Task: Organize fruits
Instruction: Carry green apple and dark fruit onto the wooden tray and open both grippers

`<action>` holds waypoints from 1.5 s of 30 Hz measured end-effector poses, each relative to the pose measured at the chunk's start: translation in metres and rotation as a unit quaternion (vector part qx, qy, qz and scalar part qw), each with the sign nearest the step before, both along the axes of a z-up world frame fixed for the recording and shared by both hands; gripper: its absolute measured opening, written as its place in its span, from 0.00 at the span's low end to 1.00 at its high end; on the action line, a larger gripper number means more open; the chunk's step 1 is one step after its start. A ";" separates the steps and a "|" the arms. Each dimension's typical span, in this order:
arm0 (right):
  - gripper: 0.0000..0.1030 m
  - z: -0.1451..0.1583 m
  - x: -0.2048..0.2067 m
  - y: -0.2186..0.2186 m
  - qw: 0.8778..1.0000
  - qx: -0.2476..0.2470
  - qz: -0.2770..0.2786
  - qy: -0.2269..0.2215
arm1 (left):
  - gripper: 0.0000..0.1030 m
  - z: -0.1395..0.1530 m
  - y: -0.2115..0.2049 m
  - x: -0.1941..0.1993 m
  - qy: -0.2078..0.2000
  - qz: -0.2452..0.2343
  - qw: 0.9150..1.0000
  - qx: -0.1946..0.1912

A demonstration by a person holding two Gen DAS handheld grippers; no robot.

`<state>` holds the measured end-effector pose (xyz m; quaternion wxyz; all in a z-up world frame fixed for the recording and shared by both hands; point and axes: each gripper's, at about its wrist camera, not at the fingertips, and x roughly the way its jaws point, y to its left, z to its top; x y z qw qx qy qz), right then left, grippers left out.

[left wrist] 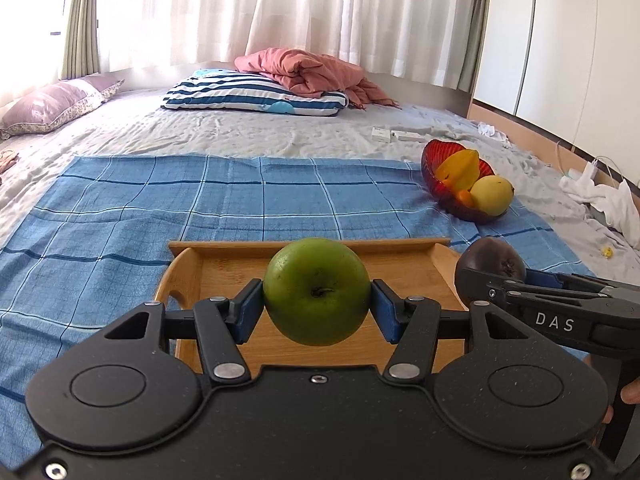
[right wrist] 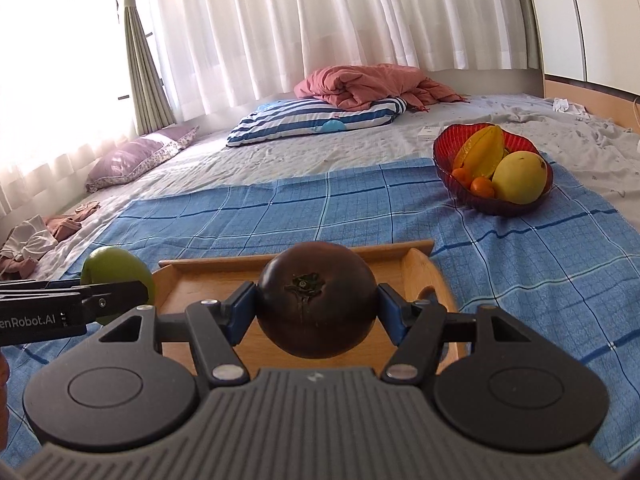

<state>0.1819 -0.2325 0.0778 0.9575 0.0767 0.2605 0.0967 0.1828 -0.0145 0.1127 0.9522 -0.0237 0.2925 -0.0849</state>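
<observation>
Above a wooden tray (left wrist: 188, 276) at lower centre, with the red bowl (left wrist: 434, 160) upper right, the left gripper (left wrist: 317, 306) clamps a green apple (left wrist: 316, 296) and the right gripper (right wrist: 316, 306) a dark fruit (right wrist: 316, 300); either round fruit could slip free and roll off.

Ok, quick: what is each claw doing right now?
Left claw: closed on the green apple.
Right claw: closed on the dark purple fruit.

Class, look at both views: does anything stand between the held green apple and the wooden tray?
Nothing visible does. The left gripper holds the green apple above the wooden tray, whose floor looks bare.
</observation>
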 end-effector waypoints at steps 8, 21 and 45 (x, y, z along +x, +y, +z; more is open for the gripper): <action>0.65 -0.017 0.064 0.007 0.998 -0.022 0.015 0.050 | 0.54 -0.027 -0.001 0.067 0.044 0.014 0.999 -0.010; 0.65 -0.041 0.114 0.015 0.995 -0.049 -0.001 0.087 | 0.54 -0.067 -0.007 0.130 0.092 0.033 0.995 -0.018; 0.65 -0.056 0.128 0.016 0.993 -0.056 -0.008 0.102 | 0.54 -0.080 -0.013 0.141 0.086 0.029 0.996 0.001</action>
